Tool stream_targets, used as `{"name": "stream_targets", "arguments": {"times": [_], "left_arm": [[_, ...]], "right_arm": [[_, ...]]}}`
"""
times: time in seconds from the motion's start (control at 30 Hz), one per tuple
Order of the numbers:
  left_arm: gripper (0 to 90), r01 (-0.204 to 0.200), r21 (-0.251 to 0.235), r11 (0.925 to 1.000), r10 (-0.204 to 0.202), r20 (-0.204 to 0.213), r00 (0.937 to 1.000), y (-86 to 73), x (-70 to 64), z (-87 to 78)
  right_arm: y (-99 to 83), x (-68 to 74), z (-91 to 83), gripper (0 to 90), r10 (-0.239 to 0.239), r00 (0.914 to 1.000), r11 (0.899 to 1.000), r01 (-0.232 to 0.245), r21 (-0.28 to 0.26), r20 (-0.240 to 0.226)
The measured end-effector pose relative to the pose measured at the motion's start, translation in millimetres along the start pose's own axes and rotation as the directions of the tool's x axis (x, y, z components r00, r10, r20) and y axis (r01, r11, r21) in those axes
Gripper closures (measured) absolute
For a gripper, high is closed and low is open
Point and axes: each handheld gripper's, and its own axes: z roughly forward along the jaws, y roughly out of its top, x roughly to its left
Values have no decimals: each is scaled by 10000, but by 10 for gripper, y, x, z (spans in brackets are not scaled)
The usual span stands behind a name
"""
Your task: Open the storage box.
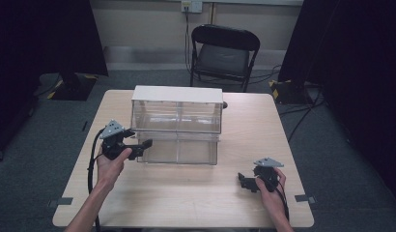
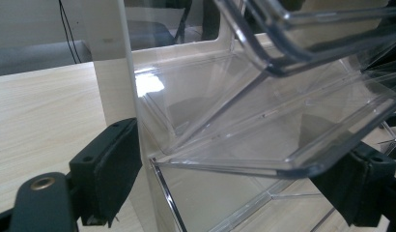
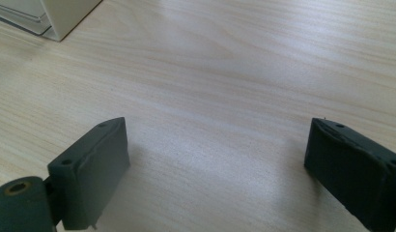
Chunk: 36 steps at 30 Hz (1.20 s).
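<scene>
A clear plastic drawer cabinet (image 1: pixel 176 108) with a white top stands at the back middle of the wooden table (image 1: pixel 186 193). Its lower drawer (image 1: pixel 186 147) sticks out toward me. My left gripper (image 1: pixel 145 145) is at that drawer's front left corner. In the left gripper view the open left gripper (image 2: pixel 232 188) straddles the lower drawer's clear rim (image 2: pixel 283 125), beside the white cabinet wall (image 2: pixel 111 77); the upper drawer (image 2: pixel 302 29) hangs above. My right gripper (image 1: pixel 244 182) rests low at the front right, and up close this right gripper (image 3: pixel 225 169) is open over bare wood.
A black folding chair (image 1: pixel 224 50) stands behind the table, with cables on the floor around it and dark curtains on both sides. The cabinet's white corner (image 3: pixel 65 14) lies far from the right gripper. Bare tabletop (image 3: pixel 234 72) stretches between them.
</scene>
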Motion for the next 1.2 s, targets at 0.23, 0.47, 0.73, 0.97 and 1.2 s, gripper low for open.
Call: {"name": "stream_targets", "arguments": {"times": [0.23,0.47,0.73,0.97,1.2], "left_arm": [[142,315,-83,9995,-314,137,9994,-3,11,27],[142,333,-97,9994,-332,61,9994,0,17,14],[142,386,-81,9992,-385,80,9992,0,25,17],[144,431,-62,9991,-431,62,9991,0,21,16],[145,467,-76,9989,-466,140,9988,1,22,12]], "right_arm": [[0,0,0,78,-1,10000,10000,1,0,-1],[0,0,0,78,1,10000,10000,-1,1,2],[0,0,0,78,-3,10000,10000,3,3,0],[0,0,0,78,-2,10000,10000,2,0,-2],[0,0,0,78,-3,10000,10000,3,1,0]]}}
